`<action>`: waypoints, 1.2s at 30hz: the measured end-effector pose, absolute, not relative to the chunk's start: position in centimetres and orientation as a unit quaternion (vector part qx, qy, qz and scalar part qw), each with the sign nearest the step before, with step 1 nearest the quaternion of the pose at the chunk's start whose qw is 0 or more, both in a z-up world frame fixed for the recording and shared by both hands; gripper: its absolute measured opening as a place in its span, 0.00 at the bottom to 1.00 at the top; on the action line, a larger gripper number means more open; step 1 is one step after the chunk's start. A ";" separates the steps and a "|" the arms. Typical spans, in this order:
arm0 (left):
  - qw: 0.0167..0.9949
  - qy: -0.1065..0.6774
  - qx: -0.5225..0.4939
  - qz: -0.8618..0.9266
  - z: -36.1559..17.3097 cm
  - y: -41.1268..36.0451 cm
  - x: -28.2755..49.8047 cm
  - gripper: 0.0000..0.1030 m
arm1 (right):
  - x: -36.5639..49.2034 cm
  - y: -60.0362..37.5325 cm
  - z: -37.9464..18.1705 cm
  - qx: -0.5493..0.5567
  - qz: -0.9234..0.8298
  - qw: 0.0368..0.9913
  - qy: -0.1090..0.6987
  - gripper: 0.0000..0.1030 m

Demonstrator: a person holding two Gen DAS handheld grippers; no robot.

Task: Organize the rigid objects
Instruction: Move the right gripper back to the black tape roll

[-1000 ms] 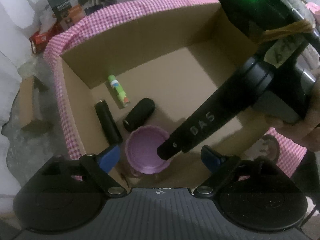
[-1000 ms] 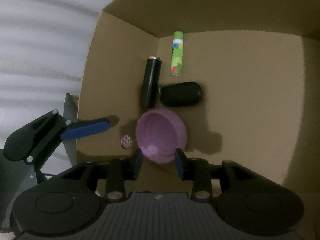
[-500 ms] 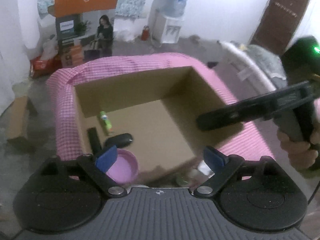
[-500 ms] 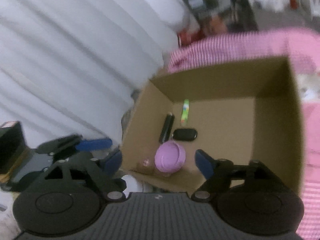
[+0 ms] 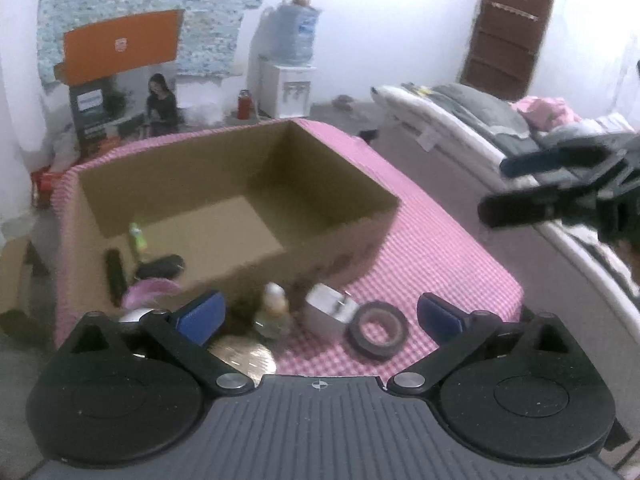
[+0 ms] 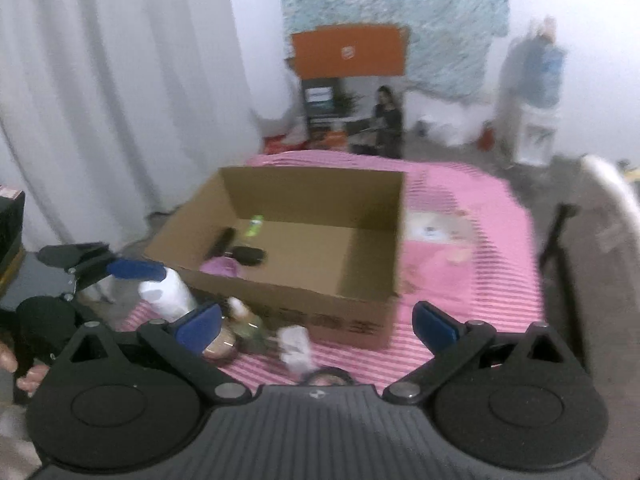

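Observation:
An open cardboard box (image 5: 240, 200) stands on a pink checked cloth (image 5: 440, 248). In its near left corner lie a purple bowl (image 5: 150, 290), a black case (image 5: 160, 266), a black cylinder (image 5: 114, 276) and a green tube (image 5: 136, 236). In front of the box sit a small bottle (image 5: 274, 306), a white adapter (image 5: 330, 312), a black tape roll (image 5: 380, 330) and a gold compact (image 5: 244, 356). My left gripper (image 5: 318, 314) hovers over these, jaws opening, holding nothing. My right gripper (image 6: 316, 324) hangs back from the box (image 6: 312, 216), jaws opening and empty.
A white bottle (image 6: 168, 294) stands left of the box. A mattress with bedding (image 5: 460, 120) runs along the right. A water dispenser (image 5: 288, 76) and stacked cartons (image 6: 348, 52) stand at the far wall, a white curtain (image 6: 120, 100) on the left.
Both grippers have drawn back and up out of the box. The right gripper has let go of the purple bowl, which now lies in the box, and its jaws have spread wide.

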State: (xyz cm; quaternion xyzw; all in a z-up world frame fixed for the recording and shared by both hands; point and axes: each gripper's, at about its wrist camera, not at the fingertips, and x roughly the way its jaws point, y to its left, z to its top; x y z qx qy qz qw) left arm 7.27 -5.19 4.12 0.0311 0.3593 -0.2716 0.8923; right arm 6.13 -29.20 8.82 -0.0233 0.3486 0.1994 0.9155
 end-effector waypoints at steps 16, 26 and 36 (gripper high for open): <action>0.887 0.365 0.098 -0.267 -2.5 -9.9 5.4 1.00 | 2.9 -32.0 1.8 0.003 0.133 0.940 0.315 1.00; 0.861 0.399 0.130 -0.289 -4.9 -12.3 6.1 0.91 | 5.6 -31.1 -3.4 0.043 0.152 0.913 0.376 1.00; 0.846 0.421 0.131 -0.300 -5.9 -13.5 7.2 0.73 | 8.1 -31.1 -5.3 0.059 0.171 0.890 0.418 0.73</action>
